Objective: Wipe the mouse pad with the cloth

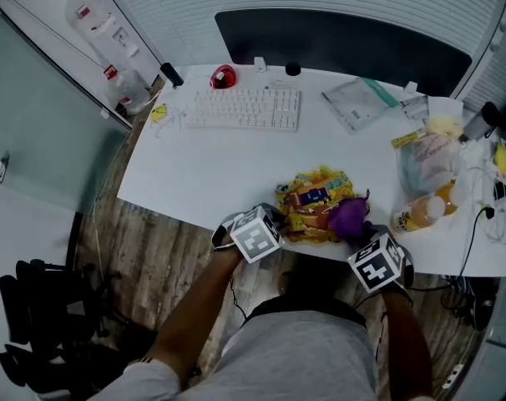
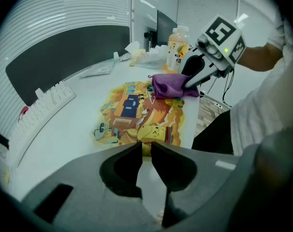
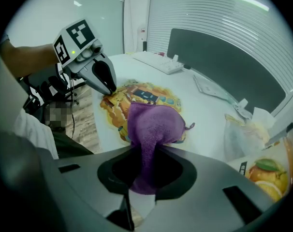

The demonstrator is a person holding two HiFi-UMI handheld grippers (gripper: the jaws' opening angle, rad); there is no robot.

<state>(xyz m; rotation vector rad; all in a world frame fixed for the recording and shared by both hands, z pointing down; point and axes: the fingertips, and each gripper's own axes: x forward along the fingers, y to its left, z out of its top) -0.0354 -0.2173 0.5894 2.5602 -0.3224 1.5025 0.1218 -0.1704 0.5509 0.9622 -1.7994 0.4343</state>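
The right gripper [image 3: 145, 153] is clenching the purple cloth [image 3: 153, 124] between its jaws. The cloth is bunching out ahead of them and lying on the mouse pad's [image 1: 313, 199] 3 o'clock side in the head view. The left gripper [image 2: 144, 149] is holding its jaws drawn almost together, with only a thin slit between them. Its tips are sitting at the pad's 7 o'clock edge, and it is unclear whether they are pinching that edge. The pad, printed with yellow and orange cartoon figures, is lying flat near the front edge of the white desk [image 1: 203, 170], between the two grippers. From the pad, an orange drink bottle [image 1: 424, 211] is lying at 3 o'clock, with a crumpled plastic bag [image 1: 424, 161] just behind it at 2 o'clock. A white keyboard [image 1: 243, 108] is sitting well apart at 11 o'clock, and a clear pouch [image 1: 357, 103] is lying at 1 o'clock, near the dark panel at the desk's back.
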